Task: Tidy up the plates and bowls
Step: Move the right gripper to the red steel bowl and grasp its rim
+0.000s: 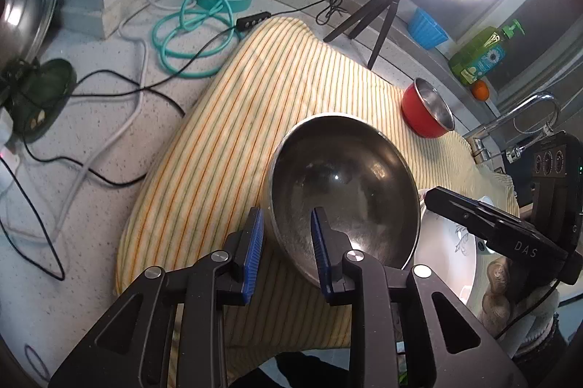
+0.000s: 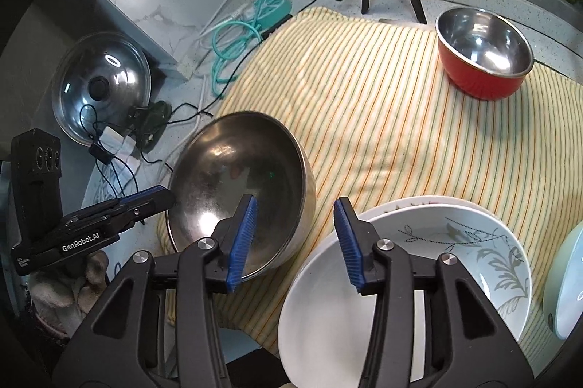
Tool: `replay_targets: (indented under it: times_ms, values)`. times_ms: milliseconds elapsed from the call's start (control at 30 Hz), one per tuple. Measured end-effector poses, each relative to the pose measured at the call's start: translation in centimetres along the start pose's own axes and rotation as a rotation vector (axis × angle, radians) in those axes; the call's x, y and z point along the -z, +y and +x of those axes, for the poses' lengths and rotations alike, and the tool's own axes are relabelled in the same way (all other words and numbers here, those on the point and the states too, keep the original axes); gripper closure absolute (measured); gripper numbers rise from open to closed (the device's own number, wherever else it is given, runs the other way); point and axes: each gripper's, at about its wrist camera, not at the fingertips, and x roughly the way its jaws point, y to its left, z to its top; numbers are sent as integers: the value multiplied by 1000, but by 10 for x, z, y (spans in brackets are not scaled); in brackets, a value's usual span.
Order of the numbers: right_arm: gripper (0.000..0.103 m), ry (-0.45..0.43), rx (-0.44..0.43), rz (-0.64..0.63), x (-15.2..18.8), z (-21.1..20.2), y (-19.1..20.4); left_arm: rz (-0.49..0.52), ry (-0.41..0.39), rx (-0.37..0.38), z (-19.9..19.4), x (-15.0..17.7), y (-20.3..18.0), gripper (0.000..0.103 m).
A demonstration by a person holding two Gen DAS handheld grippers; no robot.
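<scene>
Striped cloth [image 2: 382,118] below: left gripper [image 1: 286,235] clamped across steel bowl [image 1: 342,191] rim, right gripper [image 2: 297,235] spread, empty.

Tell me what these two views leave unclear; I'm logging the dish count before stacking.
- Plates under the white plate: right wrist view, top plate covers all but rims.
- Pale bowl: cut by the right edge.
- Left gripper contact with the steel bowl: its fingers straddle the rim, touch unclear.
</scene>
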Motion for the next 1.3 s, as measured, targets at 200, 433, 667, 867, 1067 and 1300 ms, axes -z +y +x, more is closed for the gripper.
replay_targets:
  times_ms: [200, 433, 667, 867, 1067, 1300]
  values:
    - [48, -74, 36, 31, -7, -30, -18, 41, -69, 23, -11, -21, -18, 65]
    - [48, -139, 138, 75, -19, -65, -57, 131, -78, 68, 4, -45, -61, 65]
    - [48, -169, 207, 143, -36, -79, -101, 208, -34, 111, 34, -66, -109, 61]
    - [48, -152, 183, 246, -53, -68, -144, 244, 6, 141, 69, -90, -141, 61]
    - [48, -133, 133, 342, -66, -54, -180, 258, 38, 137, 104, -110, -162, 61]
    - [55, -123, 87, 413, -80, -40, -208, 209, 97, 148, 143, -133, -171, 64]
